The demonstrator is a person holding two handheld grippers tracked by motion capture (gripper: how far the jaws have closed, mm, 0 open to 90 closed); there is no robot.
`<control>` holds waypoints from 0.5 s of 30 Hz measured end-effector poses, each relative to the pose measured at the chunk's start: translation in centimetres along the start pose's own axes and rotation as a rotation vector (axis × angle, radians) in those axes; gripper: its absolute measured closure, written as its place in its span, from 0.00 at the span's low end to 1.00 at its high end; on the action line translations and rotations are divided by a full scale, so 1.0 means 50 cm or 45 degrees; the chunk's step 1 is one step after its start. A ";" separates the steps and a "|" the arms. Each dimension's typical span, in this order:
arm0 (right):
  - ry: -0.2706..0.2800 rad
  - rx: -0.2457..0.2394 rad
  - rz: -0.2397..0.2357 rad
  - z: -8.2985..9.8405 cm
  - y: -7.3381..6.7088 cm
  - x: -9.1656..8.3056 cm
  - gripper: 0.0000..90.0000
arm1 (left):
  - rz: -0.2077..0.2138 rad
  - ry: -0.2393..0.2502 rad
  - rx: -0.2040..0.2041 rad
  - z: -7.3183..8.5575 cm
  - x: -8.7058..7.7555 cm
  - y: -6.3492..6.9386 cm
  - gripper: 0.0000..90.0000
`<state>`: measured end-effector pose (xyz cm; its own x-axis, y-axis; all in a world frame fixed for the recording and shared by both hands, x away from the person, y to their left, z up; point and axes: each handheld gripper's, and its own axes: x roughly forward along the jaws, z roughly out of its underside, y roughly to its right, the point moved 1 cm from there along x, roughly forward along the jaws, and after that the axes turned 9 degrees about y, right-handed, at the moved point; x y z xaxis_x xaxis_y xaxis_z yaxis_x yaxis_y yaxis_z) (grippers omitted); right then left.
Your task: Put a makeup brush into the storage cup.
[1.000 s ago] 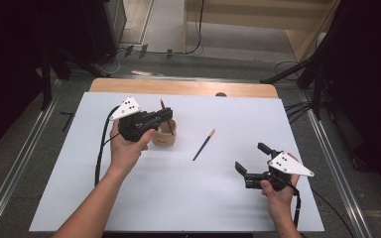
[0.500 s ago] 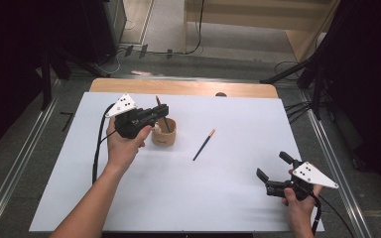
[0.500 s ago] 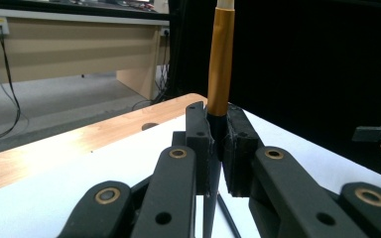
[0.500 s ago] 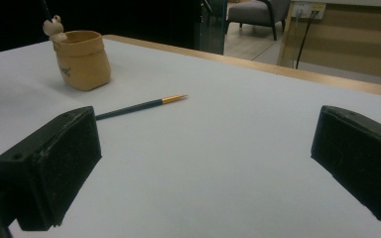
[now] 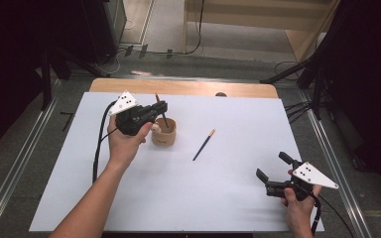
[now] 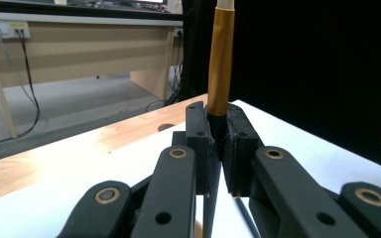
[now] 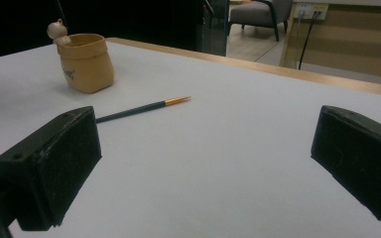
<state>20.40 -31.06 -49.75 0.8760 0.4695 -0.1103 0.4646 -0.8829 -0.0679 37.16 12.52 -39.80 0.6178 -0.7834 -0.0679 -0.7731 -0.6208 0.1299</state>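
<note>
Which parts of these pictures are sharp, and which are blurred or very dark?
High view: the white table is evenly lit, its surroundings nearly black. Left gripper view: the pencil clamped in the left gripper is fairly sharp, the near linkage soft. Right gripper view: the holder is sharp, the near jaws blurred.

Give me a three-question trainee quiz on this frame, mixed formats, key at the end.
1. True or false: the left gripper is shut on a pencil.
2. Where does the other pencil lie? A) in the cup B) flat on the table, right of the cup C) between the right gripper's jaws
3. Fill in: the right gripper's jaws stand ____.

Key: 1 true; 2 B; 3 open. The cup stands just below the held pencil; the table bears both.
</note>
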 end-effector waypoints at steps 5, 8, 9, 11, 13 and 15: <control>0.003 0.008 0.001 0.000 0.002 -0.002 0.00 | -0.021 -0.015 0.006 0.013 0.009 -0.006 0.93; -0.001 0.005 0.000 0.001 0.002 -0.002 0.00 | -0.030 -0.031 0.007 0.023 0.014 -0.008 0.93; 0.001 0.003 -0.001 0.001 0.002 -0.002 0.00 | -0.038 -0.033 0.011 0.027 0.016 -0.008 0.93; 0.002 0.001 0.000 0.002 0.003 -0.001 0.00 | -0.042 -0.048 0.012 0.034 0.018 -0.009 0.93; 0.000 0.003 -0.001 0.002 0.003 -0.001 0.00 | -0.050 -0.057 0.015 0.041 0.021 -0.009 0.93; 0.000 0.001 -0.001 0.002 0.003 0.000 0.00 | -0.054 -0.068 0.017 0.047 0.023 -0.008 0.93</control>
<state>20.44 -31.17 -49.86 0.8755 0.4705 -0.1101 0.4656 -0.8823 -0.0685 37.85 11.80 -42.26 0.6419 -0.7565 -0.1254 -0.7483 -0.6536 0.1129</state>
